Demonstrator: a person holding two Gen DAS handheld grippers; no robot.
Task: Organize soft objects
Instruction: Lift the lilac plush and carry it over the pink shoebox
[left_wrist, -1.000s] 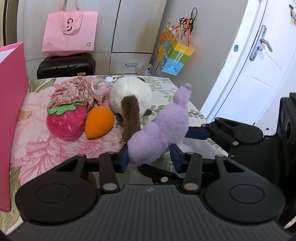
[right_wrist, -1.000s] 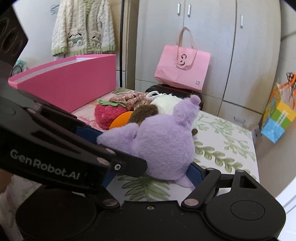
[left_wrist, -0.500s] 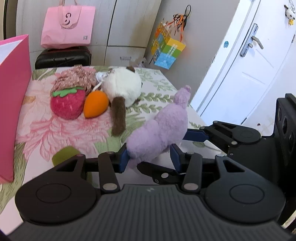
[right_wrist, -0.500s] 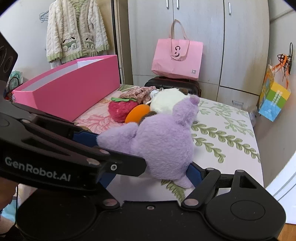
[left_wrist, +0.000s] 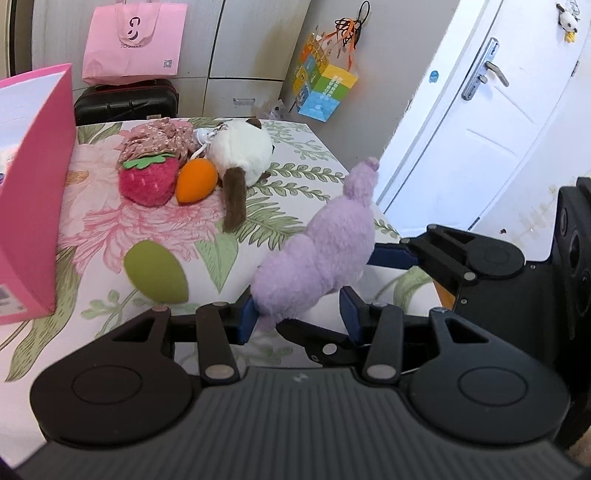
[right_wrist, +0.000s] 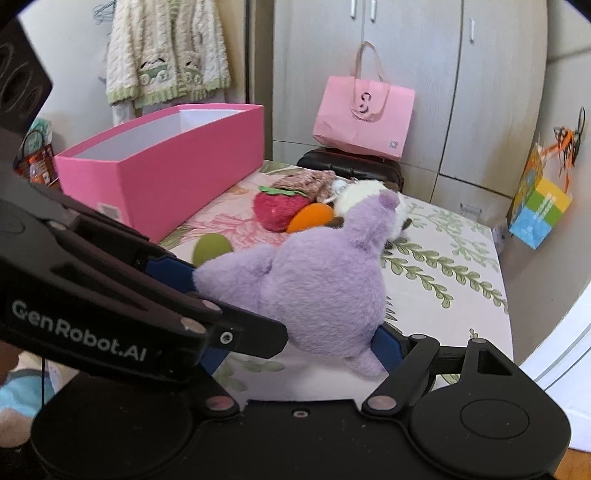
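Both grippers (left_wrist: 295, 314) (right_wrist: 288, 314) clamp purple plush (left_wrist: 321, 258) — above bed edge (left_wrist: 332, 155).

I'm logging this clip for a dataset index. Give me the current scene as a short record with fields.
held item: purple plush
held by: left gripper and right gripper, both shut on it
container: pink box, open top
on bed: strawberry plush, orange plush, white plush, green plush, floral cloth

Left gripper (left_wrist: 297, 312), fingers part-spread and pressed against the purple plush toy (left_wrist: 325, 254); right gripper (right_wrist: 291, 314) gripping the same toy, crossing the left.
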